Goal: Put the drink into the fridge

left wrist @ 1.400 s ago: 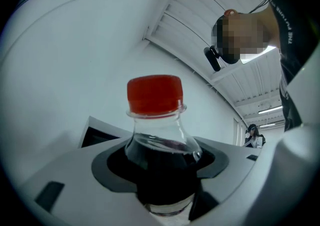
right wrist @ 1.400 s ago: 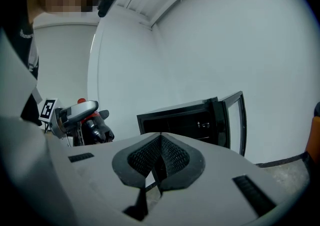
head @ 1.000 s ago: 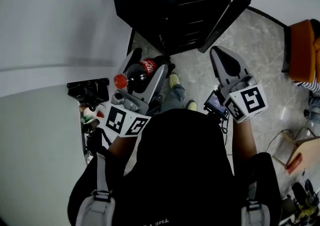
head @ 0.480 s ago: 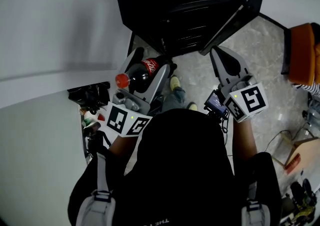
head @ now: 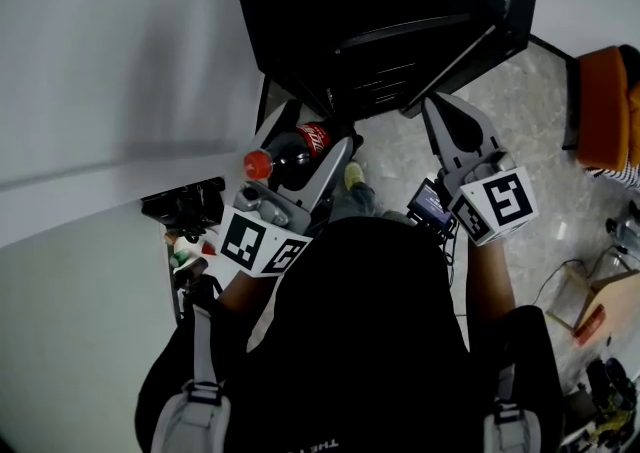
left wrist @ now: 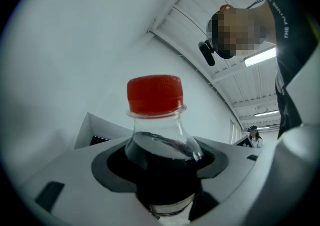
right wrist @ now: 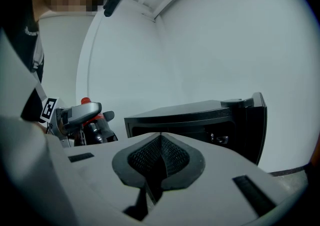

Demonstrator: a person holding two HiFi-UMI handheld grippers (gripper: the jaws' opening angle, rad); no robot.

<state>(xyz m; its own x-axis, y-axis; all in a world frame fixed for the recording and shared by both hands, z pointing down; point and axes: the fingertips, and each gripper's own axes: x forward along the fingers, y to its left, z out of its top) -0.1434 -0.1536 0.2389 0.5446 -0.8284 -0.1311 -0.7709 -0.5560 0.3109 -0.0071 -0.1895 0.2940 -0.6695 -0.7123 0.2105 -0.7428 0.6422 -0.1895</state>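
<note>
My left gripper [head: 318, 133] is shut on a cola bottle [head: 297, 149] with a red cap [head: 258, 163]. It holds the bottle just in front of the black fridge [head: 360, 11], low at the left of the opening. The fridge door [head: 492, 29] stands open to the right. In the left gripper view the bottle [left wrist: 161, 145] sits clamped by its shoulder between the pads, and the cap [left wrist: 154, 94] points up. My right gripper [head: 442, 109] is shut with nothing in it, by the lower edge of the door. The right gripper view shows its pads [right wrist: 161, 156] pressed together, with the fridge [right wrist: 195, 115] beyond.
A white wall and a white surface [head: 70, 271] fill the left, with a black device [head: 185, 203] at its edge. An orange seat [head: 605, 101] stands at the far right. A cardboard box and cables [head: 605, 306] lie on the marbled floor [head: 545, 171].
My left gripper has carried the bottle a little up and to the right, closer to the fridge opening. The right gripper has hardly moved.
</note>
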